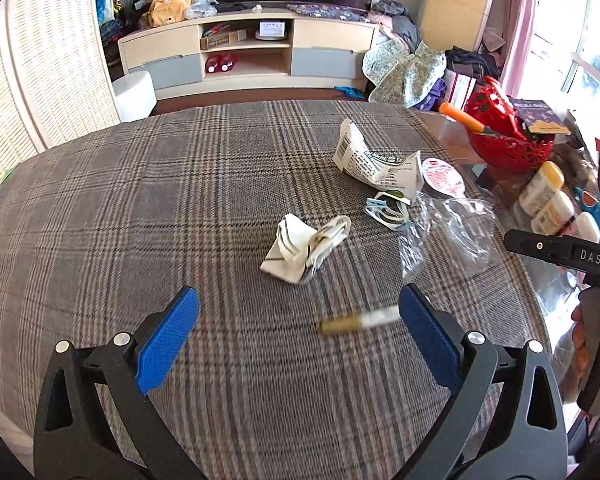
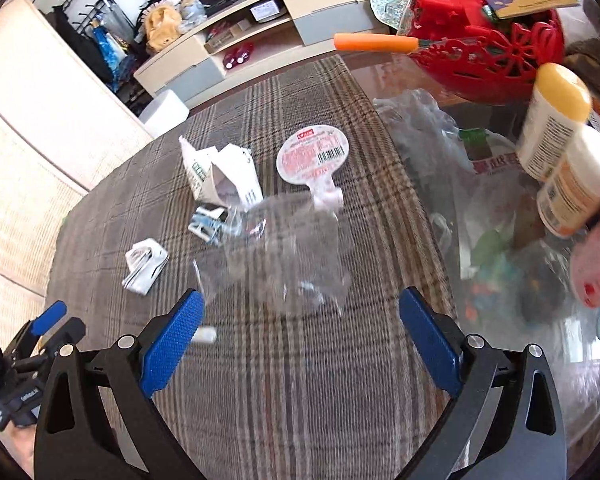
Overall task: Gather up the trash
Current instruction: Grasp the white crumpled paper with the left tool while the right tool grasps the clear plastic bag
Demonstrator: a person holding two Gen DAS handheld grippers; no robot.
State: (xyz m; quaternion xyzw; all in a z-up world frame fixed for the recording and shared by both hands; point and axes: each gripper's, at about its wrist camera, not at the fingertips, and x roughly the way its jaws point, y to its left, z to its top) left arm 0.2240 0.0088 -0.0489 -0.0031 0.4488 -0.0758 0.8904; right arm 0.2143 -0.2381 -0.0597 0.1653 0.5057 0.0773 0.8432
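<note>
Plaid tablecloth [image 1: 140, 200] holds cigarette [image 1: 356, 320], wrappers [image 1: 374, 160].

Bright daylight floods in from the window [image 1: 580, 52] at the right, which is blown out to white. Glare sheens the bare glass part of the worktop [image 2: 420, 80]. Both views bulge with fisheye distortion and go dark at the corners. The cigarette [image 1: 358, 320] is smeared by motion blur, as are the bottles [image 2: 556, 128].
</note>
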